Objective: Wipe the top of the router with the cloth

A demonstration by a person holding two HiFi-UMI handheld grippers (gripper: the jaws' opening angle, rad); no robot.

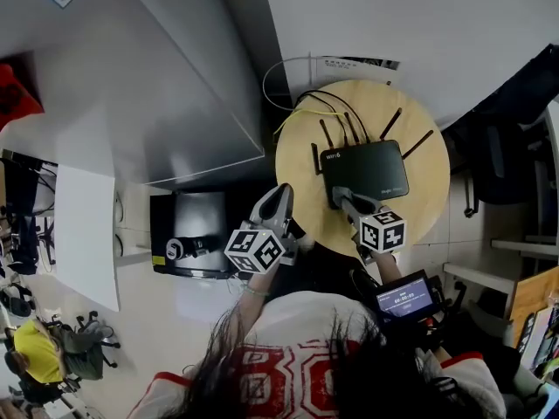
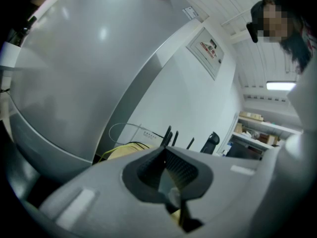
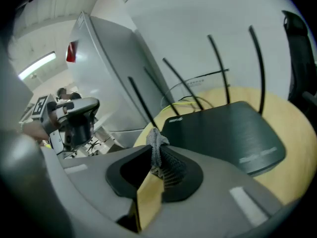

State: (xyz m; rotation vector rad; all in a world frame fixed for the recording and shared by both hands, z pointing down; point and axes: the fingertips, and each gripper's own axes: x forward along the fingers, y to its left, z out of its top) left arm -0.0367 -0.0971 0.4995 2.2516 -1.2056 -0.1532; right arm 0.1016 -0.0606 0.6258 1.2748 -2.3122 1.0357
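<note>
A round wooden table [image 1: 428, 195] stands by a white wall, with a tall grey cabinet [image 1: 166, 85] to its left. In the head view the black router [image 1: 367, 168] lies flat near the table's middle, its antennas spread toward the wall and yellow and black cables [image 1: 319, 105] trailing off the far edge. The right gripper [image 1: 341, 199] reaches forward from the person's right hand and is tipped down at the router's near left corner. The left gripper [image 1: 281, 195] is held out beside the table's left edge, clear of the router, with its forearm rising from the torso. In the left gripper view the left gripper [image 2: 166, 150] points at the cabinet and wall, its jaws pressed together with nothing between them. In the right gripper view the right gripper [image 3: 157, 152] has its jaws clamped on a bunched grey cloth [image 3: 156, 142], whose tuft sticks up past the tips just in front of the router [image 3: 233, 133]; whether the cloth touches the router's top cannot be told
</note>
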